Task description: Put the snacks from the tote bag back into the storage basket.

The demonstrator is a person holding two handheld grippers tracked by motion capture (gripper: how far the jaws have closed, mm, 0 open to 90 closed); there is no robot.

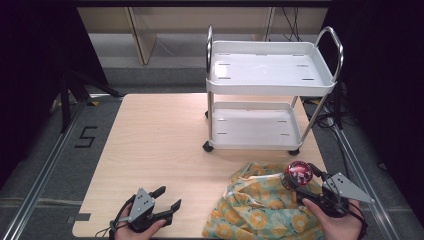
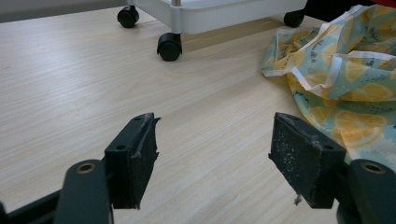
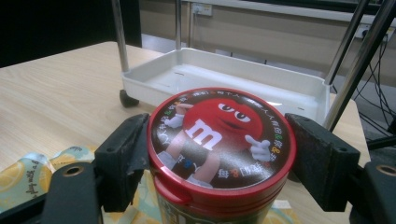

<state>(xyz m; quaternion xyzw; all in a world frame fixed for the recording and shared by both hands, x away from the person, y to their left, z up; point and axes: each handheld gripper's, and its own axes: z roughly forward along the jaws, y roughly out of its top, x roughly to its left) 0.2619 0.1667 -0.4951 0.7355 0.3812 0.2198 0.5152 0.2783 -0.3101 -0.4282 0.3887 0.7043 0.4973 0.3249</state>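
A round can with a red lid showing a red candy character (image 3: 219,135) stands upright between my right gripper's jaws, above the lemon-print cloth (image 1: 260,207). The right gripper (image 3: 217,156) is shut on the can, one pad against each side just below the lid. From above, the can (image 1: 298,171) and right gripper (image 1: 301,180) sit at the table's front right, just before the white cart (image 1: 270,87). My left gripper (image 1: 168,198) rests near the front edge at the left, open and holding nothing. Its pads (image 2: 133,156) stand wide apart over bare wood.
The two-shelf white cart with chrome handles stands on black castors (image 2: 169,46) at the back right of the wooden table (image 1: 155,145); both shelves look bare. The crumpled cloth (image 2: 345,79) lies right of the left gripper. Dark floor surrounds the table.
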